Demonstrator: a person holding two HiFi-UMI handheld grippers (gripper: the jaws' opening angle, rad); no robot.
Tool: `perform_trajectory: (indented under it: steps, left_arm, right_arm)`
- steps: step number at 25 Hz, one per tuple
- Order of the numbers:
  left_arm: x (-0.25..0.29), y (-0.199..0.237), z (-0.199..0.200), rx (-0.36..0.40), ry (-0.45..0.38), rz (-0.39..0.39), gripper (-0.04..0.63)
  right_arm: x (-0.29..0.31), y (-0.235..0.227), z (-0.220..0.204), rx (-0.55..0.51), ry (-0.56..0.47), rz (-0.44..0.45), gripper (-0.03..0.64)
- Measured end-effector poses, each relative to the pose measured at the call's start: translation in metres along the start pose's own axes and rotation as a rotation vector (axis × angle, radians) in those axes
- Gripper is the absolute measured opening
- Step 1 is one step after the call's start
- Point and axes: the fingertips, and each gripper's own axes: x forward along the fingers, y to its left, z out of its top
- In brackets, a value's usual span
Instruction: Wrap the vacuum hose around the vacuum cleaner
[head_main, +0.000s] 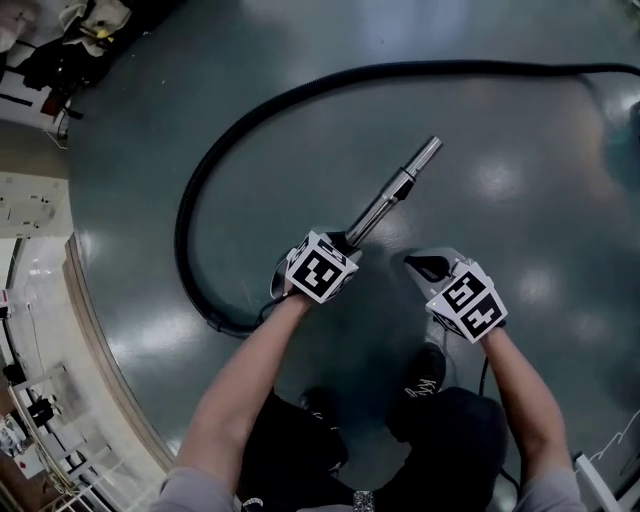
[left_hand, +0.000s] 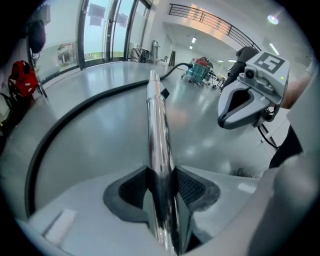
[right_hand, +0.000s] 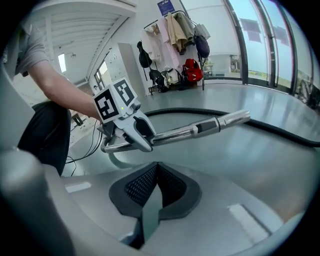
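Wand (head_main: 395, 193) sits clamped in the left gripper (head_main: 343, 243), hose (head_main: 187, 215) looping over the floor (head_main: 520, 150); right gripper (head_main: 420, 264) is closed, empty. Hold the wand firm and low, so the trailing hose follows without kinking.

The left gripper (left_hand: 161, 176) has its jaws closed on a chrome vacuum wand (left_hand: 156, 120), the ribbed black pads pressing it from both sides at the lower centre of the frame. The wand runs from there up to the upper middle. A black vacuum hose (left_hand: 65, 122) arcs from the lower left across the glossy grey floor (left_hand: 100, 150) toward the top centre. The right gripper (left_hand: 227, 120), with its marker cube, hangs at the upper right. A red bag (left_hand: 22, 80) sits at the left edge.
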Motion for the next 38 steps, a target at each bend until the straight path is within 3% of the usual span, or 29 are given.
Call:
perform_trajectory:
  steps: [5, 12, 19, 30, 38]
  left_arm:
    - [-0.050, 0.016, 0.026, -0.045, -0.045, 0.023, 0.168]
    - [-0.138, -0.007, 0.063, -0.080, -0.091, 0.042, 0.165]
    - [-0.230, -0.050, 0.116, -0.118, -0.192, 0.016, 0.165]
    - [-0.374, -0.096, 0.188, -0.164, -0.258, 0.000, 0.165]
    - [-0.522, -0.143, 0.259, -0.173, -0.338, -0.020, 0.165]
  right_arm:
    - [-0.017, 0.011, 0.036, 0.031, -0.016, 0.013, 0.023]
    - [-0.084, 0.048, 0.086, 0.104, -0.056, 0.018, 0.023]
    - [-0.154, 0.083, 0.129, 0.127, -0.054, 0.030, 0.023]
    - [-0.256, 0.127, 0.215, 0.138, -0.090, 0.030, 0.024]
    - [-0.337, 0.201, 0.287, 0.159, -0.109, 0.066, 0.117]
